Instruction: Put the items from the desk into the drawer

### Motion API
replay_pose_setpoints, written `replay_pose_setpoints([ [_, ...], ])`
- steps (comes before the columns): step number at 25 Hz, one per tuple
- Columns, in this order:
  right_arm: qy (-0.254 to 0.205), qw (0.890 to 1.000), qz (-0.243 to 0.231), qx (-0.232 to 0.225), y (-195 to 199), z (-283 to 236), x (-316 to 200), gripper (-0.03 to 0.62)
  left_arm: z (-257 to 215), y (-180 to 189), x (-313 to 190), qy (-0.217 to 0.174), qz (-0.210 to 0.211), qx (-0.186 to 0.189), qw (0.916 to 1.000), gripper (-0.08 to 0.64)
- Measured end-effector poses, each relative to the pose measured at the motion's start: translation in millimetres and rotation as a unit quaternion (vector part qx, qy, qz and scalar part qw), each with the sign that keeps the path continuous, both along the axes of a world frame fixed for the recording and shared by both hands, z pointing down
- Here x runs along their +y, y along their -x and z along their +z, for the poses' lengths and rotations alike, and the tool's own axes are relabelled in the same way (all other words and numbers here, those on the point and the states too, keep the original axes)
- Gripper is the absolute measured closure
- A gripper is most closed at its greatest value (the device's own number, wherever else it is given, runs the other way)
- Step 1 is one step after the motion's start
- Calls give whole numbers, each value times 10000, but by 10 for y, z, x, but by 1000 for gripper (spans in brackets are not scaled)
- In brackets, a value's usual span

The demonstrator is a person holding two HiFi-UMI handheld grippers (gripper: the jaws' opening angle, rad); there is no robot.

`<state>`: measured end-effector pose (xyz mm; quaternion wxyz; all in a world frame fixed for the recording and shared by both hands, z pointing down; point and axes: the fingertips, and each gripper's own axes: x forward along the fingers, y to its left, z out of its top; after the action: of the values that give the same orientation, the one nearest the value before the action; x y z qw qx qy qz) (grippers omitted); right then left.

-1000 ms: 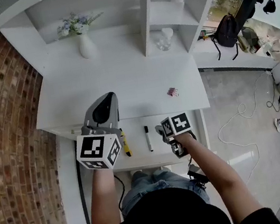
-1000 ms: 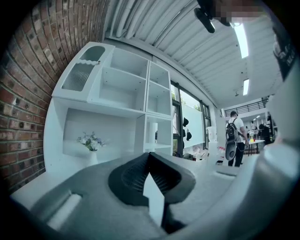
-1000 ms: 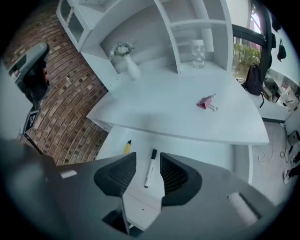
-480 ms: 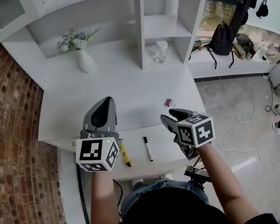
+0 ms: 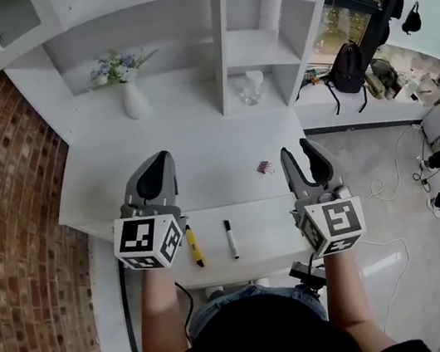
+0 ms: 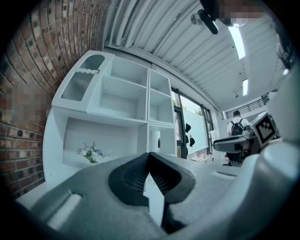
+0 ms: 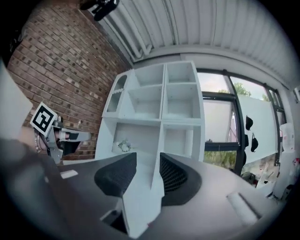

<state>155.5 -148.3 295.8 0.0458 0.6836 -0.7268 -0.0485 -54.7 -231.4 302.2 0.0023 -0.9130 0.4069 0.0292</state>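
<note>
Desk items: one pink binder clip (image 5: pixel 265 168) lies on the white desk (image 5: pixel 120 180); two markers lie in the drawer (image 5: pixel 264 235)
Drawer: pulled out at the desk's 6 o'clock edge, straight in front of the person
Yellow marker (image 5: pixel 193 247): in the drawer's left half, lying along the 12-to-6 line, just at 3 o'clock of the left gripper's marker cube
Black marker (image 5: pixel 230 239): in the drawer, at 3 o'clock of the yellow marker, parallel to it and apart from it
Clip place: near the desk's front edge, right of centre, between the two grippers; at 9 o'clock of the right gripper's tips, near but not touching
Left gripper (image 5: pixel 156 169): jaws clenched tip to tip with nothing between them; held level, pointing to 12 o'clock at the shelf unit (image 5: pixel 221 36)
Right gripper (image 5: pixel 298 150): jaws released, a clear gap between the pads and nothing in it; held level over the desk's right front corner, pointing to 12 o'clock
Vase (image 5: pixel 135 100): white, with flowers, at the back of the desk at 11 o'clock, in the shelf unit's wide lower bay
Glass (image 5: pixel 249 88): clear, in the lower bay at 1 o'clock
Surroundings: brick wall (image 5: pixel 6 251) at 9 o'clock, black backpack (image 5: pixel 348 66) at 2 o'clock beyond the desk
</note>
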Motion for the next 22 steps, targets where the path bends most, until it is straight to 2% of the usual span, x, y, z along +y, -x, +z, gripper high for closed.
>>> replay_pose_setpoints([
  [2, -467, 9989, 95, -9, -75, -154, 55, 425, -5, 8, -17, -13, -30, 4, 10000, 560],
  [4, -727, 9971, 210, -45, -154, -241, 86, 425, -9, 18, -32, -18, -60, -3, 10000, 560],
  [7, -726, 9967, 339, -93, -280, -220, 57, 428, -15, 20, -45, -25, -90, -33, 10000, 560],
  [10, -473, 9980, 387, -146, -403, -57, -37, 428, 3, 14, -54, -15, -115, -82, 9999, 560],
  [13, -31, 9981, 456, -410, -557, 239, -156, 428, 34, -1, -78, 24, -157, -128, 9998, 560],
  [17, 906, 9906, 523, -883, -730, 878, -346, 426, 116, -34, -93, 117, -178, -203, 9996, 560],
  [20, 1700, 9729, 528, -1477, -840, 1395, -491, 426, 186, -74, -99, 196, -176, -281, 9993, 560],
  [22, 2237, 9519, 429, -2048, -859, 1712, -577, 426, 228, -99, -105, 250, -186, -331, 9990, 560],
])
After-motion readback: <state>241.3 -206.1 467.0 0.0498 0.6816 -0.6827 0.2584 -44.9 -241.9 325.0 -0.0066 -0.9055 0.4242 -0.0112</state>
